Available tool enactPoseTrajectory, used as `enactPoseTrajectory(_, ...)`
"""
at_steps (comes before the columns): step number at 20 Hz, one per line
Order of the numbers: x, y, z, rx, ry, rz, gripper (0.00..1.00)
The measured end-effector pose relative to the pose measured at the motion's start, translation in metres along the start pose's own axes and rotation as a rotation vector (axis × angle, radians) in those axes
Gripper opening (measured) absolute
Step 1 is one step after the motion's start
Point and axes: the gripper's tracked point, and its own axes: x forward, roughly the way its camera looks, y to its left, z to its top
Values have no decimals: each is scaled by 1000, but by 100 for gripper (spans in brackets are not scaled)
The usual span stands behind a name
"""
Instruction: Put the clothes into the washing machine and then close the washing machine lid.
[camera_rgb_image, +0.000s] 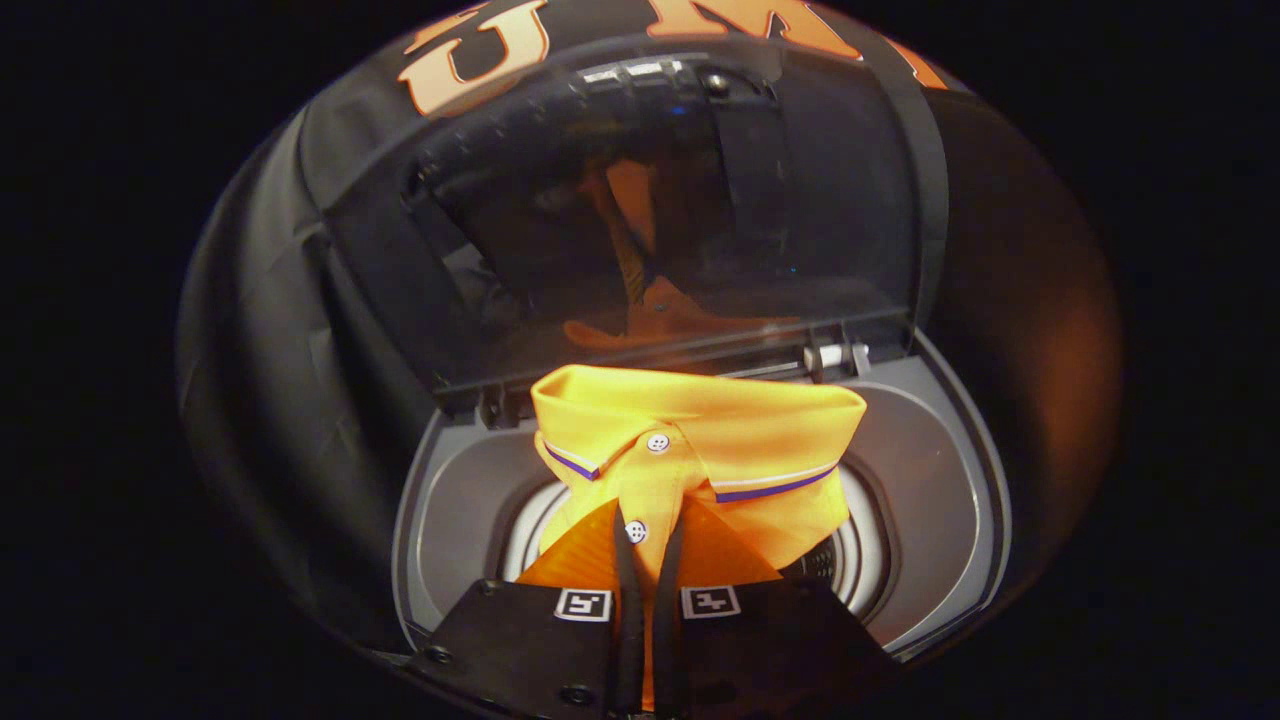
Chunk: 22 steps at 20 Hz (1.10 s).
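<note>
A: Gripper (648, 560) status?
B: Fingers pinched on orange shirt (690, 440) at placket, held over washing machine (940, 500) drum; lid (640, 200) up.
A: Handling?
B: Light, limp fabric; likely drapes. Grip ok near collar.

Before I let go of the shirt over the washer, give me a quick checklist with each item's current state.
1. Grip: the gripper is shut on the orange shirt, both fingers pinching the placket. Ok.
2. Lid raised and clear of the opening: ok.
3. Shirt over the drum opening: it hangs right above it. Ok.
4. Shirt inside the drum: not ok yet, the collar is above the washer top.
5. Fabric clear of the lid hinge: cannot tell, the collar hides part of the rear edge.
6. Drum space below: cannot tell, the shirt covers it.
</note>
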Motion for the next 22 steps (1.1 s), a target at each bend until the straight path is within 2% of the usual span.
enactPoseTrajectory(16, 21, -10, -15, -18, 76, -32, 12)
enactPoseTrajectory(22, 38, -19, -38, 19, 201, -68, 12)
